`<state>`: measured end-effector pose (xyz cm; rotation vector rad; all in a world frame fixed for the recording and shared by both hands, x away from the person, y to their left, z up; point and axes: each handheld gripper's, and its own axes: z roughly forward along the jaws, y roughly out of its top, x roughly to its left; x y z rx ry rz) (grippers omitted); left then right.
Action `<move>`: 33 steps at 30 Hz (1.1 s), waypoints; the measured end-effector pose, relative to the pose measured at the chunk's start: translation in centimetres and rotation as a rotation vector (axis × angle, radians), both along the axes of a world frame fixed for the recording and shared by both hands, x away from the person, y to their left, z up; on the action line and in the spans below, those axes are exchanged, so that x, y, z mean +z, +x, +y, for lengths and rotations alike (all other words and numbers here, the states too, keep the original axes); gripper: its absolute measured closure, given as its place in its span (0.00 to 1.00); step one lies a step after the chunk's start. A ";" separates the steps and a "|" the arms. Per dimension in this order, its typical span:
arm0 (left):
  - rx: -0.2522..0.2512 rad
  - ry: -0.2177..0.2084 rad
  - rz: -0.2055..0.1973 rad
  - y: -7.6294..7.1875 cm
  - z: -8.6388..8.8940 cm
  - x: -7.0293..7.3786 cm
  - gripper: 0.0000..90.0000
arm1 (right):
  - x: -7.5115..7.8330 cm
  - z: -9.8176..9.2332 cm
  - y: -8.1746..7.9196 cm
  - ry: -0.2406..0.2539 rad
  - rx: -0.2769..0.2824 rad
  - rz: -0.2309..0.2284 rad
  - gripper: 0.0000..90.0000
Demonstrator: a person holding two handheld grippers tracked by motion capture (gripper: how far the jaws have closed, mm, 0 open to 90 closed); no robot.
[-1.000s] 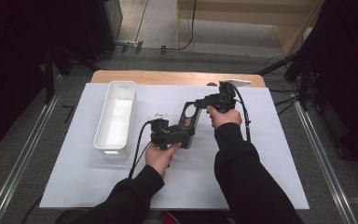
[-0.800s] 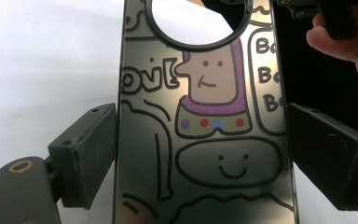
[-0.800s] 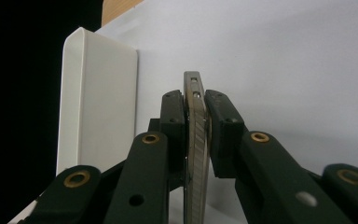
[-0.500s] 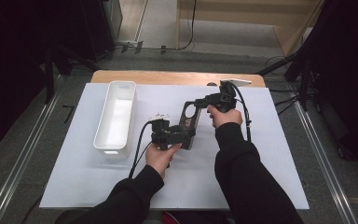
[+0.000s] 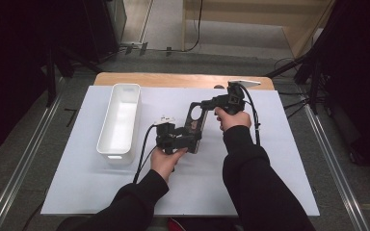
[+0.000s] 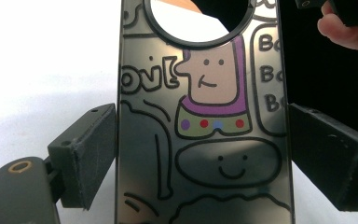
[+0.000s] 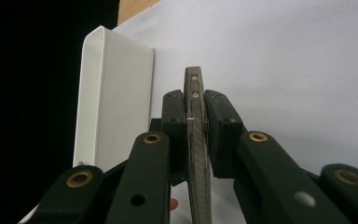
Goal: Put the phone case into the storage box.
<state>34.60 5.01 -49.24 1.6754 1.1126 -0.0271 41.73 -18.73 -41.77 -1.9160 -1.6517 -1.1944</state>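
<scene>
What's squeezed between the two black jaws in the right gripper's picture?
A phone case, seen edge-on in the right gripper view. The right gripper pinches its thin faces; the white tray stands behind.

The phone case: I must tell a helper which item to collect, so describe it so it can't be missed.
On the white sheet covering the table, look right of the long white bin, between the two hands. The phone case is there, held by the left gripper and right gripper. It is flat and dark, with cartoon doodles and a round camera hole.

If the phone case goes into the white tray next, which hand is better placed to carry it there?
Left, probably: the left tool grips the phone case across its width and sits nearer the white tray than the right tool.
</scene>
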 end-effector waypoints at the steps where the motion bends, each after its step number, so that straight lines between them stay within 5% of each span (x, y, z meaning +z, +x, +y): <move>1: -0.002 -0.002 0.000 0.0 0.0 0.0 0.13 | 0.0 0.0 0.0 -0.001 0.000 0.002 0.86; 21: -0.020 0.034 -0.012 0.4 -0.2 0.4 0.12 | 0.8 0.2 0.1 -0.028 0.026 -0.013 0.86; 24: -0.048 0.078 -0.010 0.5 -0.5 0.5 0.03 | 0.8 0.1 0.1 -0.023 0.027 -0.012 0.86; 33: -0.072 0.052 -0.017 0.4 -0.4 0.7 0.00 | 1.0 0.0 0.0 -0.033 0.036 -0.018 0.86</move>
